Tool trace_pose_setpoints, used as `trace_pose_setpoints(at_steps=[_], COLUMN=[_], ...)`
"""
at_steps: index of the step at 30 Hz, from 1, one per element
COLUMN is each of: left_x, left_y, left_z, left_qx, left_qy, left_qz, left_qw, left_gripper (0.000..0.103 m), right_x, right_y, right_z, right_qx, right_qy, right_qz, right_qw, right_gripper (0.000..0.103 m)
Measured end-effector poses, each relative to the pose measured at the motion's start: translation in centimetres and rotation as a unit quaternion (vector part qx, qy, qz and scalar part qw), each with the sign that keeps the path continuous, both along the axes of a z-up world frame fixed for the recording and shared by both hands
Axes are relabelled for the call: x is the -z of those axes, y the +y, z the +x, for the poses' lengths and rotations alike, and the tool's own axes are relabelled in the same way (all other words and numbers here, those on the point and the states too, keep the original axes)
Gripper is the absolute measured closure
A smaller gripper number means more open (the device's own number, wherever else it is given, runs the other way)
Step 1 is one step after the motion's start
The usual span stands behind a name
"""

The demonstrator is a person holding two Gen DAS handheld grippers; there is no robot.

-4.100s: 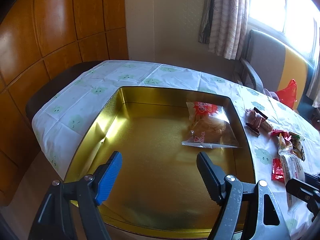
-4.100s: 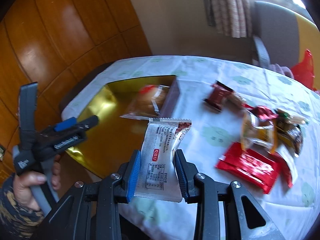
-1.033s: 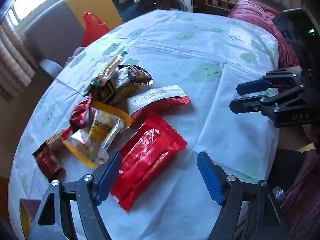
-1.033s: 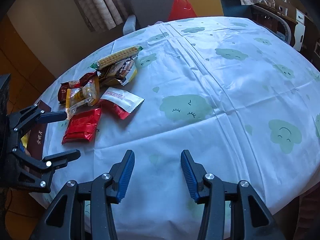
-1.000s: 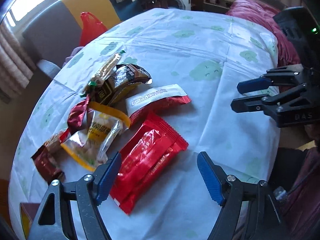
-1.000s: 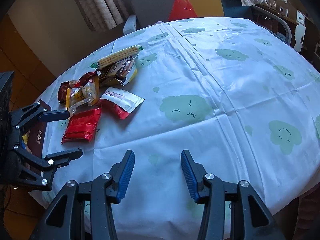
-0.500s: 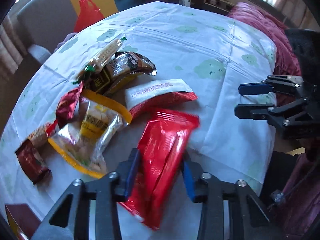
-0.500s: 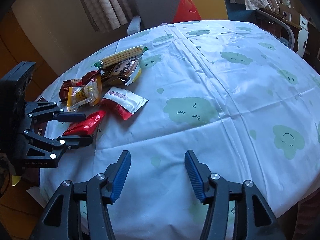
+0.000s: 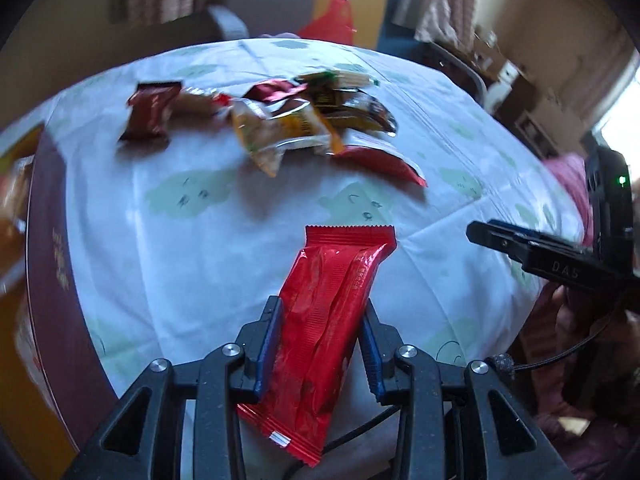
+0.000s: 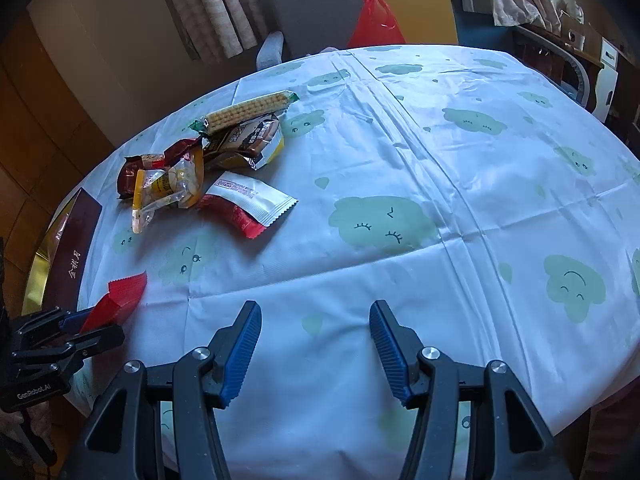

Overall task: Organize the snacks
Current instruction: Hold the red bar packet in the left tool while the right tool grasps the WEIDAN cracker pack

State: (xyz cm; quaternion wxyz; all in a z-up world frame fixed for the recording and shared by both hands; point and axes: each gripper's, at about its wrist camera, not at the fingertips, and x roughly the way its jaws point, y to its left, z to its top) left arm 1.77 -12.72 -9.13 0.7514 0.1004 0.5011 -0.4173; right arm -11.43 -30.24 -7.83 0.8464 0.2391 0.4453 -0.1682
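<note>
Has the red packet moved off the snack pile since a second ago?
Yes. The red packet, clamped in the left gripper, is lifted clear of the snack pile, toward the tin.

A heap of snacks (image 10: 200, 164) lies on the worktop (image 10: 400, 160) toward its far left. The tin (image 10: 68, 252) sits at the worktop's left edge. Near it, the left tool (image 9: 322, 344) grips a packet (image 9: 328, 320) above the worktop. The right tool (image 10: 316, 340) hangs over the near edge.
</note>
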Motion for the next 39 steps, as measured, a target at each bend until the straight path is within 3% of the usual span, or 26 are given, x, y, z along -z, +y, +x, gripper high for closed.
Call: trace_pose_setpoints(at_steps=[3,8,18,23,30,32,34,36,39], left_x=[-0.1,0.1,0.2,0.4,0.5,0.5,0.5,0.5,0.5], left_y=[0.3,-0.6,0.6,0.7,1.1,1.2,1.2,1.2,1.2], left_z=[0.0,0.1,0.0,-0.1,0.1,0.1,0.1,0.1,0.0], left_qx=[-0.012,-0.024,-0.038,-0.036,-0.041,-0.043,-0.043,-0.044,-0.044], left_qy=[-0.003,-0.016,-0.018,-0.02,-0.009,-0.006,-0.004,-0.005,-0.006], left_qz=[-0.001,0.004,-0.02,-0.024,-0.034,-0.037,-0.039,-0.039,-0.038], left_qw=[0.9999,0.9996,0.9989,0.9988,0.9985,0.9984,0.9983,0.9983,0.9983], left_gripper=[0.066,0.066,0.067,0.067,0.066,0.066,0.066,0.066,0.066], right_x=[-0.2,-1.4,-3.8,-2.5,-0.8,-0.4,-0.3,-0.6,-1.5], right_y=[-0.4,-1.3,-5.5,-7.2,-7.8,-7.5,-6.9,-6.7,-7.3], right_z=[0.4,1.8,9.3,13.5,18.4,19.6,20.3,20.3,19.4], right_qx=[-0.008,-0.013,0.023,0.05,0.055,0.032,0.011,0.007,0.013], right_qy=[-0.001,-0.043,-0.121,-0.112,-0.087,-0.08,-0.072,-0.074,-0.091], right_qz=[0.024,0.08,0.15,0.179,0.174,0.173,0.172,0.156,0.155], right_qw=[1.0,0.996,0.981,0.976,0.979,0.981,0.982,0.985,0.984], right_gripper=[0.045,0.045,0.043,0.043,0.041,0.053,0.08,0.094,0.097])
